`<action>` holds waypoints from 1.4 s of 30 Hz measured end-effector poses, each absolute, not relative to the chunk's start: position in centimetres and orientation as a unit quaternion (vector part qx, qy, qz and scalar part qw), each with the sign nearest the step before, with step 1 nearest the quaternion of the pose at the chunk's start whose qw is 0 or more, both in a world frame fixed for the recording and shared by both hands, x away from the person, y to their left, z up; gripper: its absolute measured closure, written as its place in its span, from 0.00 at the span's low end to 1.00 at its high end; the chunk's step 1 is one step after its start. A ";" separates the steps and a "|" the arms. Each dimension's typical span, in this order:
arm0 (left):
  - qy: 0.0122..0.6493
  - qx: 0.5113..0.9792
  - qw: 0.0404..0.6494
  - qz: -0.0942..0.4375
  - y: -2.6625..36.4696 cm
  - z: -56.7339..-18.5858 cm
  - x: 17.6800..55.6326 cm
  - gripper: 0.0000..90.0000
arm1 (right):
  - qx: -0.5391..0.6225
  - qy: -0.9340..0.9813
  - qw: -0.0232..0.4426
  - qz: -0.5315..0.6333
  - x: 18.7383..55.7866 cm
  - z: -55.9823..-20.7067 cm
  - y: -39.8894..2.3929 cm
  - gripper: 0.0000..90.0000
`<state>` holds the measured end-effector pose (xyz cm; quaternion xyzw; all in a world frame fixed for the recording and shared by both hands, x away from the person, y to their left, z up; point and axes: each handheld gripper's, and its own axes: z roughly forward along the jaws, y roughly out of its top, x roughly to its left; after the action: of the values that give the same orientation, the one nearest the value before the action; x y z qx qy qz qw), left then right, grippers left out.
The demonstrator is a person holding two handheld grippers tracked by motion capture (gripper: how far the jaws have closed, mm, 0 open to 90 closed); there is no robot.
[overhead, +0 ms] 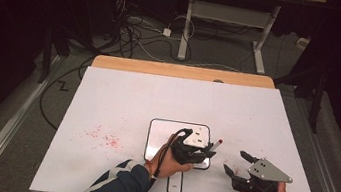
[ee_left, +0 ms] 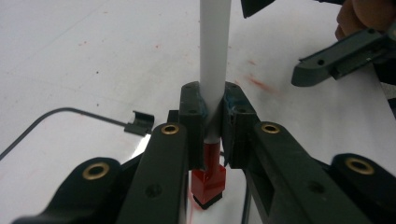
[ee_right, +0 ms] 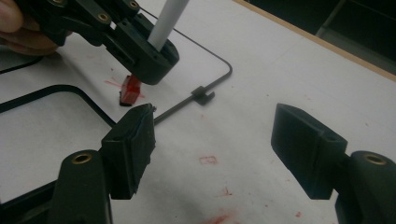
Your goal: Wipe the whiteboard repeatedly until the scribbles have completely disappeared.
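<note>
My left gripper (overhead: 197, 153) is shut on a white marker (ee_left: 215, 56), pads pressing on its barrel just above the red tip. That red tip (ee_left: 208, 183) points down at the small black-framed whiteboard (overhead: 158, 134), at or just above a thin red line there. In the right gripper view the marker (ee_right: 166, 21) slants up out of the left gripper (ee_right: 148, 59), with its red tip (ee_right: 130, 91) beneath. My right gripper (overhead: 237, 163) stands open to the right of the board, nothing between its jaws (ee_right: 215, 144). One of its jaws (ee_left: 341, 56) shows in the left gripper view.
A large white sheet (overhead: 133, 96) covers the table, with red speckles (overhead: 102, 137) at its left and red smudges (ee_right: 208, 160) near my right gripper. The small board's frame carries a black clip (ee_right: 203, 95). Cables and desk legs (overhead: 186, 22) lie beyond the far edge.
</note>
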<state>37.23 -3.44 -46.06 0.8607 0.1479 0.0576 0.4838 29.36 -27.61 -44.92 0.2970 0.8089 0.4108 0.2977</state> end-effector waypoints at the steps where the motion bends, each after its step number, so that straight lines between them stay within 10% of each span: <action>1: 0.147 0.860 0.484 0.060 -3.7 -46.1 37.4 0.88 | 0.298 0.808 0.297 0.412 29.4 -44.9 -27.6 0.35; 19: 0.178 0.848 0.496 0.047 1.0 -46.6 37.5 0.88 | 0.296 0.809 0.297 0.411 29.4 -44.9 -27.6 0.35; 42: 0.158 0.860 0.485 0.033 -3.8 -46.3 38.8 0.88 | 0.295 0.810 0.297 0.410 29.3 -44.9 -27.6 0.35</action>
<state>38.75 -3.83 -46.31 0.8596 0.1582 0.0334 0.4847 29.34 -27.61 -44.90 0.2948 0.8103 0.4104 0.2968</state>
